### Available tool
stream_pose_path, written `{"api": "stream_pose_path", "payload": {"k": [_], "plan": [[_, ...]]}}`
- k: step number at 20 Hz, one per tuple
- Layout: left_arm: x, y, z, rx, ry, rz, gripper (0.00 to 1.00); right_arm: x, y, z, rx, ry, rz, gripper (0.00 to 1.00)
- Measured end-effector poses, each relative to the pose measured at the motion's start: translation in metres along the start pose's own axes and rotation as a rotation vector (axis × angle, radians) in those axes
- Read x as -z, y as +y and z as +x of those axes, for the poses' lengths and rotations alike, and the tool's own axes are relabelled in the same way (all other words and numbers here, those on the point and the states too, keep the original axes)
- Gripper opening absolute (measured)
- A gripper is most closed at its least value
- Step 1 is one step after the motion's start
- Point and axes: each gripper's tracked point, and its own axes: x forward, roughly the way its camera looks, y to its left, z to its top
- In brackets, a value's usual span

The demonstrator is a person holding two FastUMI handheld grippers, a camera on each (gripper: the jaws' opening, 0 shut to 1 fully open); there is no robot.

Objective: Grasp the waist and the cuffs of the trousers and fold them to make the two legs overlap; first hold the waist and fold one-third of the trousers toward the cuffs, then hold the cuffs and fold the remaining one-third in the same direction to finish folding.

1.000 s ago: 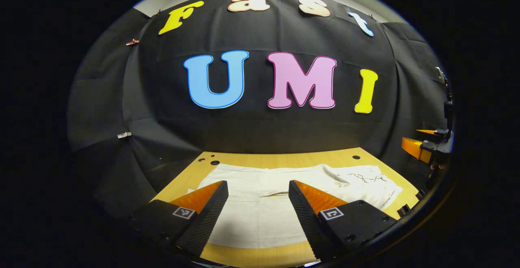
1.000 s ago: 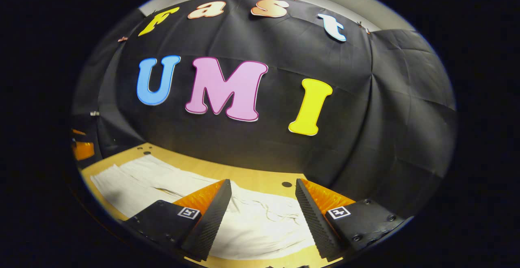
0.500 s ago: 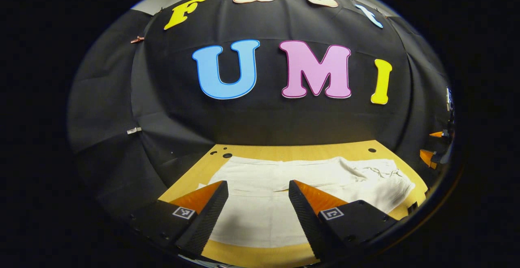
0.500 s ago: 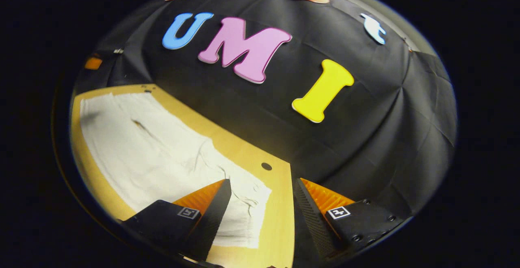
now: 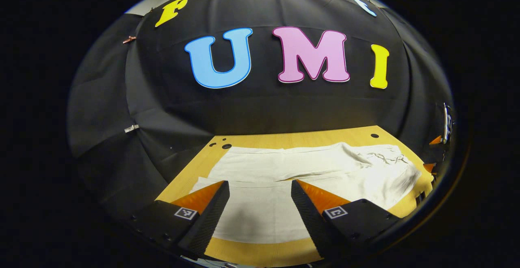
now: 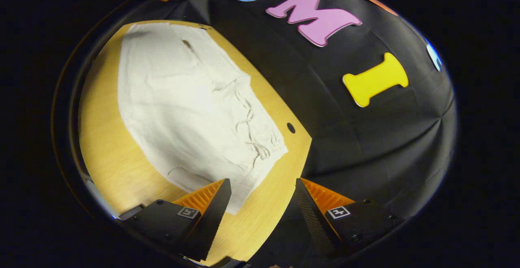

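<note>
Cream-white trousers [image 5: 284, 174] lie spread flat on a light wooden table [image 5: 260, 253], legs to the left and the gathered waist with its drawstring [image 5: 386, 158] to the right. My left gripper [image 5: 260, 195] hovers open above the near leg, close to the cuffs, nothing between its fingers. In the right gripper view the trousers [image 6: 183, 101] run away from me, the waist with drawstring [image 6: 252, 138] nearest. My right gripper [image 6: 262, 193] is open above the table [image 6: 260, 215] just beyond the waist's near corner, holding nothing.
Black cloth walls close in the table's far side and ends. Small round holes [image 5: 226, 146] mark the table top near its far corners, one [image 6: 291, 128] beside the waist. The table's end edge [image 6: 302, 154] lies close to my right gripper.
The right gripper has tilted down and rolled, and swung toward the waist end, so the trousers now lie stretched out ahead of it. The left gripper has tipped down slightly over the leg.
</note>
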Motion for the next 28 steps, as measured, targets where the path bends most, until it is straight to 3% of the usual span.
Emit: {"api": "stream_pose_path", "payload": {"k": [4,9,21,23,24,25,26,28], "plan": [[0.014,0.01,0.003,-0.021,0.045,-0.03,0.98,0.022,0.024,0.005,-0.095,0.018,-0.15,0.98],[0.025,0.022,0.0,-0.072,0.088,-0.095,0.98,0.05,0.044,0.023,-0.174,0.07,-0.252,0.98],[0.035,0.026,0.0,-0.095,0.137,-0.081,0.98,0.022,0.042,0.068,-0.11,-0.016,-0.588,0.93],[0.038,0.03,-0.001,-0.101,0.142,-0.075,0.98,0.027,0.045,0.075,-0.137,0.019,-0.571,0.78],[0.041,0.033,0.001,-0.104,0.147,-0.073,0.98,0.028,0.047,0.076,-0.154,0.036,-0.558,0.66],[0.045,0.036,0.001,-0.108,0.155,-0.072,0.98,0.031,0.05,0.075,-0.177,0.055,-0.547,0.61],[0.051,0.04,0.002,-0.113,0.167,-0.073,0.98,0.032,0.053,0.075,-0.197,0.07,-0.539,0.47],[0.065,0.05,0.003,-0.127,0.196,-0.068,0.98,0.029,0.055,0.076,-0.213,0.087,-0.532,0.31]]}}
